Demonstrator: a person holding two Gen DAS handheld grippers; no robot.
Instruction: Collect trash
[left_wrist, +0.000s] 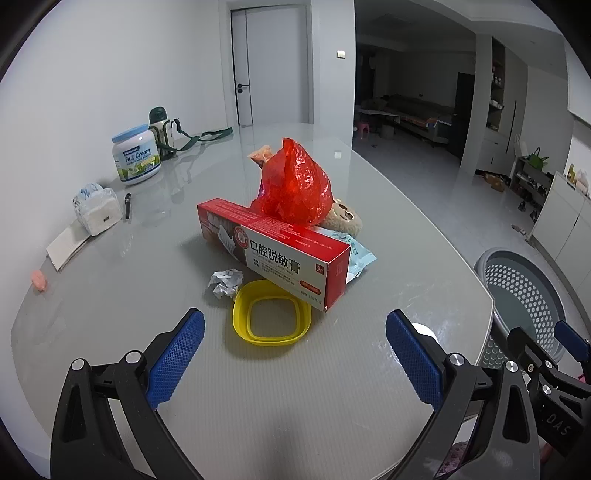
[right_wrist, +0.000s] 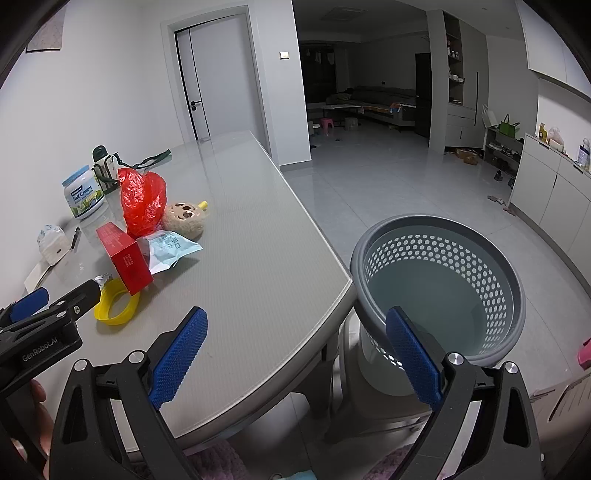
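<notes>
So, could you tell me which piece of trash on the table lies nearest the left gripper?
The yellow ring, flat just ahead of the open left gripper; the crumpled paper and red box lie farther back.

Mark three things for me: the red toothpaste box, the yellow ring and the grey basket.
red toothpaste box (left_wrist: 275, 254): left wrist view, on its printed long face.
yellow ring (left_wrist: 240, 314): left wrist view, on its left rim.
grey basket (right_wrist: 436, 225): right wrist view, on the far rim, beside the table edge.

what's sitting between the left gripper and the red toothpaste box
A yellow ring-shaped lid and a crumpled paper ball lie before the red box, seen in the left wrist view.
</notes>
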